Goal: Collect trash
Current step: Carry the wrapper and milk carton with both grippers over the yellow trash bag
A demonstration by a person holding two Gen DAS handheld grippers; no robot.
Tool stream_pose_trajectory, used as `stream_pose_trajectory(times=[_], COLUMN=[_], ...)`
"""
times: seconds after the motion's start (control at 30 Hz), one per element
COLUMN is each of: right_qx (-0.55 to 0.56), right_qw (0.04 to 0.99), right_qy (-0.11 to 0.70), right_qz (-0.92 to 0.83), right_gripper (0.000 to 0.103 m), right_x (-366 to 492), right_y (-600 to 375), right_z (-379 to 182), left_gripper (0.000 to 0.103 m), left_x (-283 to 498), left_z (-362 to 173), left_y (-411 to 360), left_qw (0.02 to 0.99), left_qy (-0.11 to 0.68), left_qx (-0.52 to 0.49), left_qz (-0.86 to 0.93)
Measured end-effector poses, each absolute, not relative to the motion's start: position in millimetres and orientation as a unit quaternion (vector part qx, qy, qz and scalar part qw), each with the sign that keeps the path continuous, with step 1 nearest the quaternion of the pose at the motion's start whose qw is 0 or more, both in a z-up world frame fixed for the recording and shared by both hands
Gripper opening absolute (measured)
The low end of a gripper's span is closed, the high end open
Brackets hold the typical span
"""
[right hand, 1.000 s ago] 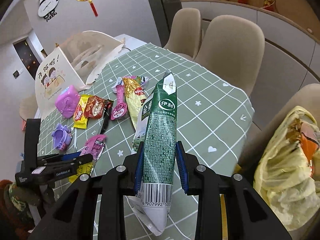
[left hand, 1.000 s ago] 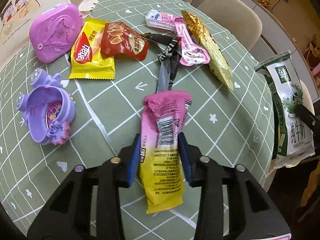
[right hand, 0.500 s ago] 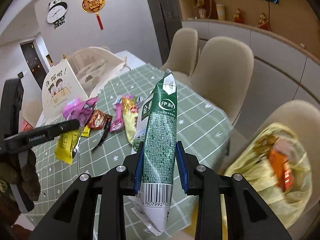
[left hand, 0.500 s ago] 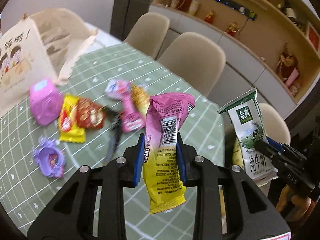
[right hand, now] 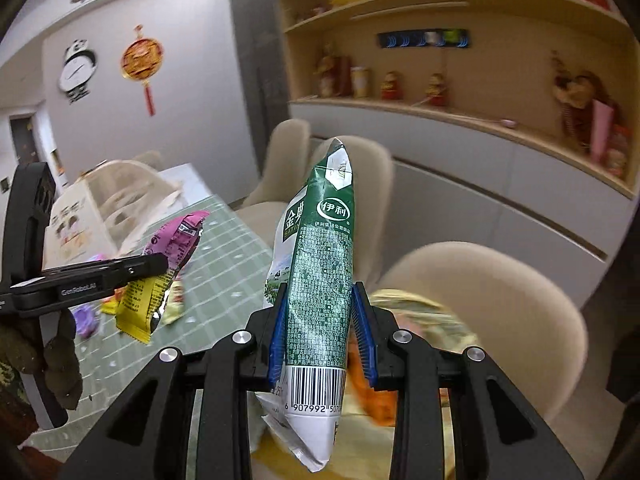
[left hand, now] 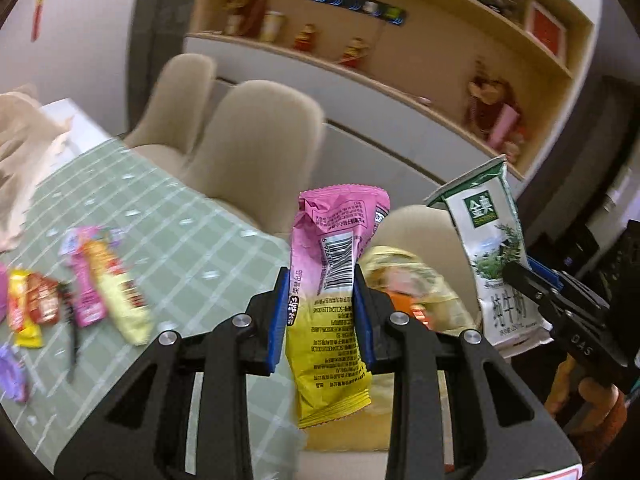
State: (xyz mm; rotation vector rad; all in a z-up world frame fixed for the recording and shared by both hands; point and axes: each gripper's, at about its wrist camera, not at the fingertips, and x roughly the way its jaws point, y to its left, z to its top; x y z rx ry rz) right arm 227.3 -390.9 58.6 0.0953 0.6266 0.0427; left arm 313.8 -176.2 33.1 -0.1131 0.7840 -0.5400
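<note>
We are holding both grippers off the worktop (left hand: pixel 168 216), past its near edge, above the yellow trash bag (right hand: pixel 432 316). The left gripper (left hand: pixel 320 312) fingers are clamping a pink-and-yellow snack wrapper (left hand: pixel 332 292); the right gripper (right hand: pixel 322 336) fingers are pinching a green milk pouch (right hand: pixel 320 280) upright. Other wrappers (left hand: pixel 100 288) are lying on the worktop.

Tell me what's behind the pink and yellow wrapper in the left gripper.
Behind the pink and yellow wrapper: a yellow trash bag with something orange inside, on a beige chair. The wrapper covers the rest.
</note>
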Motion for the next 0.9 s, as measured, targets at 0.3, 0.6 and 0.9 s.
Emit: stream_pose_trajectory(times=[0.3,0.6,0.9], right_qx=[0.083,0.105,0.120], right_qw=[0.945,0.939,0.934], right_qy=[0.314,0.319,0.325], right_qz=[-0.044,-0.074,-0.084], right_gripper=[0.029,0.029,0.029], right_x=[206.3,200.8,204.6], right_y=[-472.0,-508.8,-525.8], right_z=[37.0,17.5,1.5], left_gripper=[0.028,0.028,0.029], left_x=[319.2,330.6,350.8], left_z=[15.7,-10.6,-51.5], left_y=[-279.1,-345.3,-374.6], left_qw=[0.858,0.838,0.821], left_qy=[0.395,0.419,0.456], left_qx=[-0.018,-0.009,-0.002], left_qz=[-0.328,-0.350,-0.343])
